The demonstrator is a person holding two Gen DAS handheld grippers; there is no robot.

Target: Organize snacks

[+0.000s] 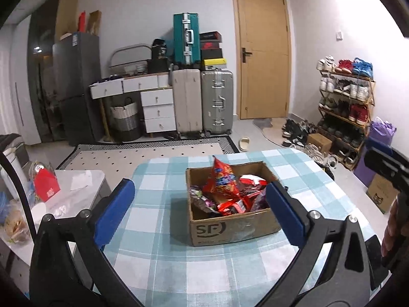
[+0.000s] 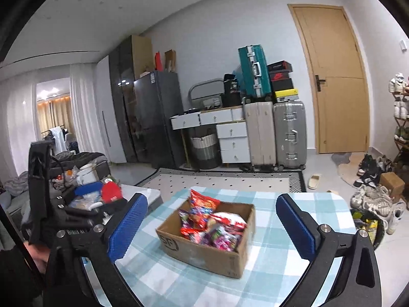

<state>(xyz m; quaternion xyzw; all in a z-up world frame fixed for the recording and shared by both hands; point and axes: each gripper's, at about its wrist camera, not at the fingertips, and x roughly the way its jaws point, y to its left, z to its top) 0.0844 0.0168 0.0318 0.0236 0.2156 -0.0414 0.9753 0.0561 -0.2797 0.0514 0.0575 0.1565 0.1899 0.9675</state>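
A cardboard SF box (image 1: 230, 229) (image 2: 204, 255) stands on the blue-checked tablecloth (image 1: 158, 263) (image 2: 265, 273). It is full of snack bags: a tall red bag (image 1: 222, 179) (image 2: 203, 208) stands upright, with a red-white bag (image 2: 228, 221) and purple packets (image 2: 221, 239) beside it. My left gripper (image 1: 200, 215) is open and empty, held back from the box with its blue pads either side of it in view. My right gripper (image 2: 211, 227) is open and empty, also short of the box. The left gripper shows at the left edge of the right wrist view.
A white side table (image 1: 76, 181) with a red bag (image 1: 46, 184) and clutter stands left of the table. Suitcases (image 1: 202, 102), white drawers, a fridge and a wooden door (image 1: 263, 51) line the far wall. A shoe rack (image 1: 345, 107) and loose shoes stand at right.
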